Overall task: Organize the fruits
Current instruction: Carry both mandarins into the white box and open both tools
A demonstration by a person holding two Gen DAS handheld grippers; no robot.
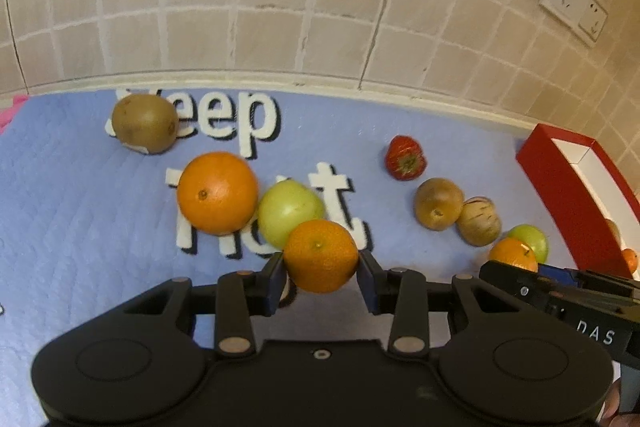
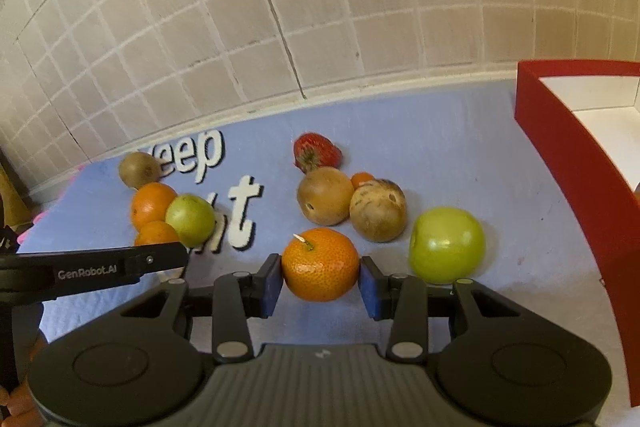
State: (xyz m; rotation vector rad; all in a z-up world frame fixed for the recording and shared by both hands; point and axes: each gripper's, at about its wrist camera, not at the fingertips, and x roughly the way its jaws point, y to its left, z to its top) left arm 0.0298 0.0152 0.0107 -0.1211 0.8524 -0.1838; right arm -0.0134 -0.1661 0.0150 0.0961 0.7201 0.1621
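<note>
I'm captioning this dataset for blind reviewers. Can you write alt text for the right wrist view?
The right tongs grip a stemmed mandarin between blue pads, on a blue mat with white lettering. A green apple sits just right of it, brown fruits and a strawberry behind, and a red box at the far right against a tiled wall.

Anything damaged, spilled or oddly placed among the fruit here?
Nothing is spilled. One oddity: the speckled fruit beside the brown fruit has dark blotches near its top, possibly bruising. Otherwise each gripper simply has a mandarin between its fingers: left, right.
</note>
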